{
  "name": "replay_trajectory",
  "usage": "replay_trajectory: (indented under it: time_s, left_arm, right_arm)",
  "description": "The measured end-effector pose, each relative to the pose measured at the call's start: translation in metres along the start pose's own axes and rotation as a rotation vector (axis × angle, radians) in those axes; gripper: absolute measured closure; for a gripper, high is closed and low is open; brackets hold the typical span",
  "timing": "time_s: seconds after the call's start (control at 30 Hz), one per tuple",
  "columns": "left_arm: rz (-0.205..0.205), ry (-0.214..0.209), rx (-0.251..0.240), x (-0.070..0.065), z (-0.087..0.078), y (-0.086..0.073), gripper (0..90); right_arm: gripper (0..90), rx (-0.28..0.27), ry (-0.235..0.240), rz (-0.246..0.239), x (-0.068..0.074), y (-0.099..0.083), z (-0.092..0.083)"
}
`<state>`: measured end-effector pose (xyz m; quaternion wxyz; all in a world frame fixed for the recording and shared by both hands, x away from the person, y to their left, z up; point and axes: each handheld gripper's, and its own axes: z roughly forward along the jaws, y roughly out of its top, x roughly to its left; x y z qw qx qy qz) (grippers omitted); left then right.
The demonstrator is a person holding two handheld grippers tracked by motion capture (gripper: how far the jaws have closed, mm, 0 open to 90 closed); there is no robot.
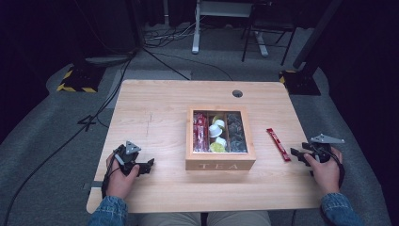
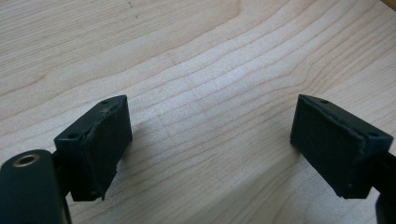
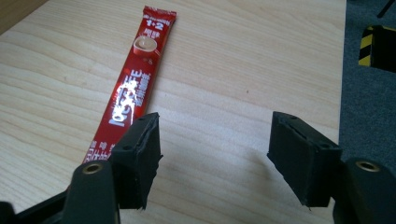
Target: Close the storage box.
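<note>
Right tongs (image 3: 212,154) wide open, empty, red coffee stick (image 3: 130,88) just beside its left jaw, left tongs (image 2: 210,149) wide open, empty

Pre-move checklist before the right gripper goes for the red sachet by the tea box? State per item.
1. Right gripper jaws open and empty: ok.
2. Red coffee sachet flat on the table, apart from the tea box: ok.
3. Sachet centred between the jaws: not ok, it lies by the left jaw.
4. Left gripper open, over bare wood: ok.
5. Tea box lid open or shut: cannot tell.
</note>
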<state>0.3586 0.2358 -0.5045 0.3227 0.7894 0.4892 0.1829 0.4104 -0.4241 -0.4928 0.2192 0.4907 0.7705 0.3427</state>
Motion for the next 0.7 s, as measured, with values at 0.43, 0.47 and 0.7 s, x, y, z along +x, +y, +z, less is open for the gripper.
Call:
replay_trajectory:
  time_s: [0.43,0.47,0.7]
  left_arm:
    - [0.000,0.000,0.000,0.0000,0.0000,0.0000,12.9]
    - [0.001,0.000,-0.001,0.0000,0.0001,0.0000,12.9]
    - [-0.001,0.005,0.001,-0.0002,0.0001,0.0001,12.8]
  right_arm:
    - [22.8,-0.003,-0.027,0.017,0.0053,-0.0099,0.0037]
    - [21.6,-0.002,-0.030,0.019,0.0057,-0.0099,0.0039]
    - [19.5,0.002,-0.037,0.022,0.0057,-0.0100,0.0042]
